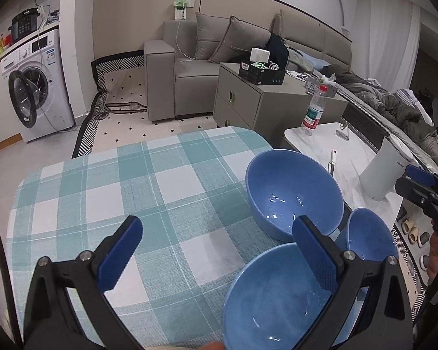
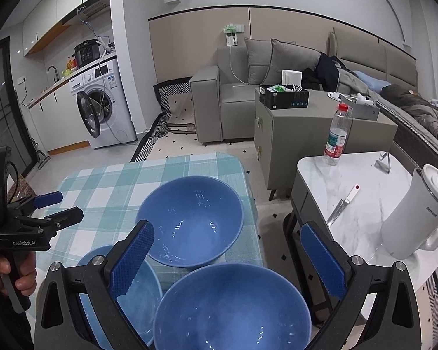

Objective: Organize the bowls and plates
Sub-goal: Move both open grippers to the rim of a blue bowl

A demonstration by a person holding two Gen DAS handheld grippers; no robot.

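Three blue bowls are sitting clustered at the right edge of the checked tablecloth [image 1: 102,204]: far bowl [image 2: 189,221], near-left bowl [image 2: 137,297], near-right bowl [image 2: 233,309]. The right gripper [image 2: 227,262] is hovering wide open over them, while the left gripper [image 1: 219,256], also open, is straddling the near-left bowl's rim.

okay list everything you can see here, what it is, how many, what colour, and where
bowls: three, blue, clustered at the right end of the checked table
tablecloth: one, teal and white check, on the table
water bottle: one, clear with red cap, far edge of the marble side table
knife: one, white handle, on the marble top
kettle: one, white, marble top, right
washing machine: one, white, door open, back left
sofa: one, grey, back
left gripper: open, over the table
right gripper: open, above the bowls
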